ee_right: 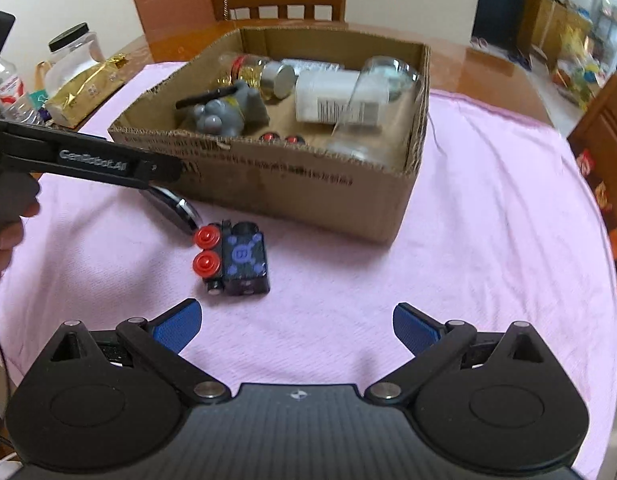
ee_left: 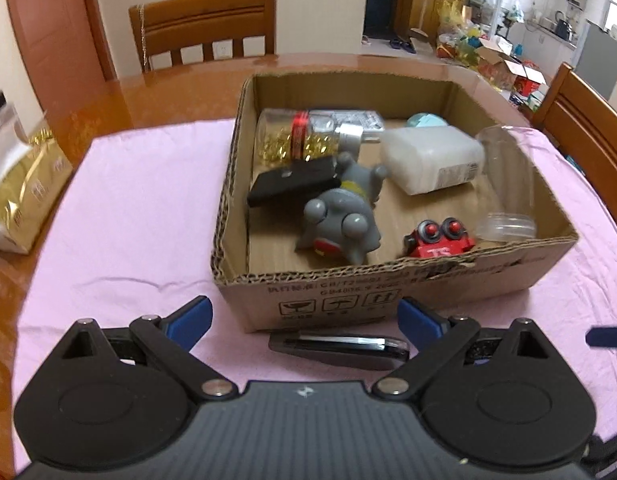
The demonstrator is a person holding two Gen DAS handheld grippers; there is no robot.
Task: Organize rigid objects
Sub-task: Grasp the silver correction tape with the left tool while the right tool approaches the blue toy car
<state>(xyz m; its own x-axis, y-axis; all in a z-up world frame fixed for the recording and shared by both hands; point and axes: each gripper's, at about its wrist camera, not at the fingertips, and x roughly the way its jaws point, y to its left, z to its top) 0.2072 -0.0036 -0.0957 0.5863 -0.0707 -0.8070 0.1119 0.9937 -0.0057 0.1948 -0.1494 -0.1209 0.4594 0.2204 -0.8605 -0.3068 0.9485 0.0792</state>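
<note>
An open cardboard box (ee_left: 392, 284) (ee_right: 292, 184) stands on a pink cloth. In it lie a grey toy animal (ee_left: 340, 216), a black flat case (ee_left: 292, 182), a jar of gold beads (ee_left: 300, 138), a white bottle (ee_left: 432, 160), a clear jar (ee_left: 508, 184) and a red toy block (ee_left: 438, 240). A dark glossy car key (ee_left: 340, 346) (ee_right: 174, 208) lies on the cloth before the box. My left gripper (ee_left: 304, 314) is open just above it. A dark blue toy train car (ee_right: 232, 262) with red wheels lies ahead of my open right gripper (ee_right: 296, 324).
A gold foil bag (ee_left: 24, 192) (ee_right: 84, 88) and a clear jar with a black lid (ee_right: 74, 54) sit at the table's left edge. Wooden chairs stand behind the table (ee_left: 204, 28) and at the right (ee_left: 584, 120). The left gripper's arm (ee_right: 88, 160) crosses the right view.
</note>
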